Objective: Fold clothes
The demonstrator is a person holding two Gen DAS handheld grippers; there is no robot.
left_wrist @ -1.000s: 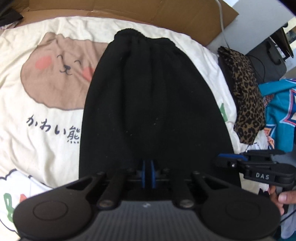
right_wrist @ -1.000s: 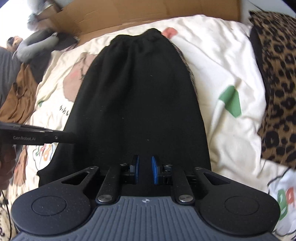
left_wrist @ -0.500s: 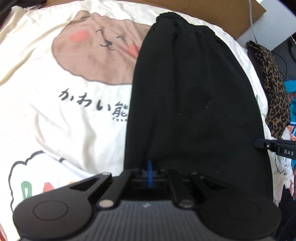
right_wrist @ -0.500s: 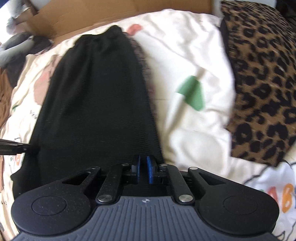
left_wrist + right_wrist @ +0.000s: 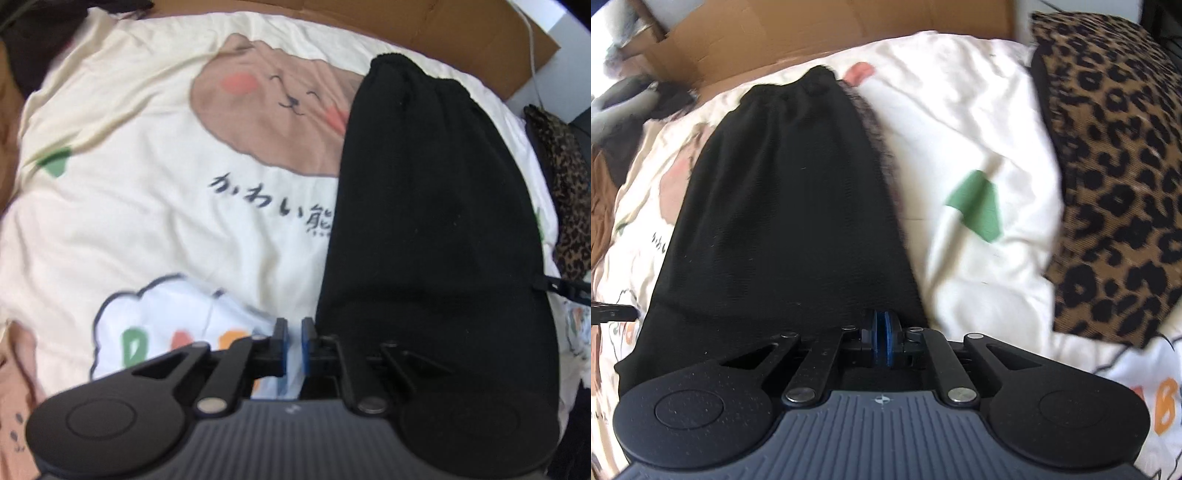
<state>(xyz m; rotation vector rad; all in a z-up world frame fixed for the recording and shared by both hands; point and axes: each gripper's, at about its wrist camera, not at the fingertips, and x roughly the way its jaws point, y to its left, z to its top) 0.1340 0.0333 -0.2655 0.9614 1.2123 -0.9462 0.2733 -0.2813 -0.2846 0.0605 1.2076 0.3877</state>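
A black skirt [image 5: 428, 229] lies flat on a cream bear-print sheet [image 5: 147, 206], its gathered waistband at the far end. My left gripper [image 5: 294, 345] sits at the hem's near-left corner, just off the cloth. It is open by a narrow gap, and only sheet shows between the pads. In the right wrist view the same skirt [image 5: 783, 221] stretches away from me. My right gripper [image 5: 884, 343] is shut at the hem's near-right corner, its blue pads pressed together on the edge of the cloth. Each view catches the other gripper's tip at the far side of the hem.
A leopard-print garment [image 5: 1115, 177] lies to the right of the skirt, also seen as leopard-print cloth [image 5: 569, 192] in the left wrist view. Flattened cardboard [image 5: 812, 33] lines the far edge of the bed. Grey and dark clothes [image 5: 631, 99] are heaped at the far left.
My left gripper slid from mid-hem to the left corner, shutting midway and now open. My right gripper slid to the right corner and shut. The skirt has stayed flat.
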